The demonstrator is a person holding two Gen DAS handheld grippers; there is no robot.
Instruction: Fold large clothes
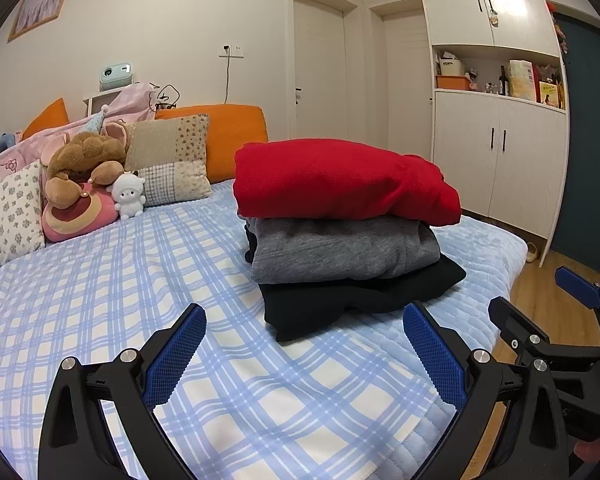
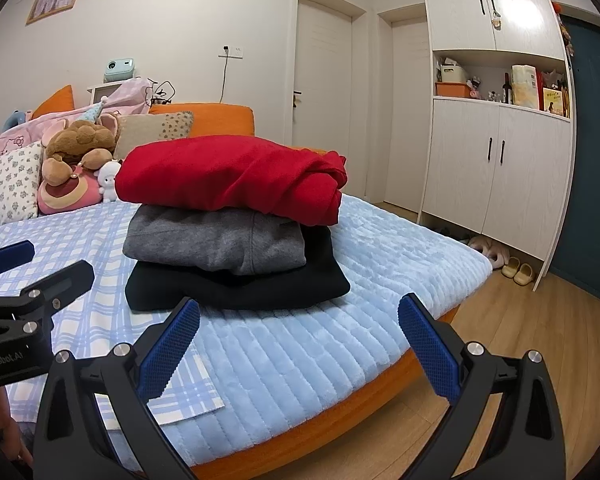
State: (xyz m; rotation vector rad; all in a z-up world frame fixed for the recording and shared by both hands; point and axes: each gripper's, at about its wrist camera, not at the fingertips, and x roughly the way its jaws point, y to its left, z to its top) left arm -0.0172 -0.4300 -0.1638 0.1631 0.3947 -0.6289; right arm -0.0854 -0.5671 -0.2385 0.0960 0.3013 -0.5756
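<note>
A stack of three folded garments sits on the bed: a red one (image 1: pixel 340 180) on top, a grey one (image 1: pixel 340 250) in the middle, a black one (image 1: pixel 352 304) at the bottom. The same stack shows in the right wrist view: red (image 2: pixel 228 178), grey (image 2: pixel 216 242), black (image 2: pixel 236 286). My left gripper (image 1: pixel 304 354) is open and empty, just short of the stack. My right gripper (image 2: pixel 300 350) is open and empty, near the bed's corner in front of the stack. Each gripper also shows in the other's view, the right one (image 1: pixel 540 312) and the left one (image 2: pixel 32 268).
The bed has a blue plaid sheet (image 1: pixel 100 300) over a light blue quilted cover (image 2: pixel 340 340). Pillows and plush toys (image 1: pixel 84 176) lie at the headboard. A white wardrobe (image 2: pixel 496 128) and slippers (image 2: pixel 518 272) stand right, on the wooden floor (image 2: pixel 540 340).
</note>
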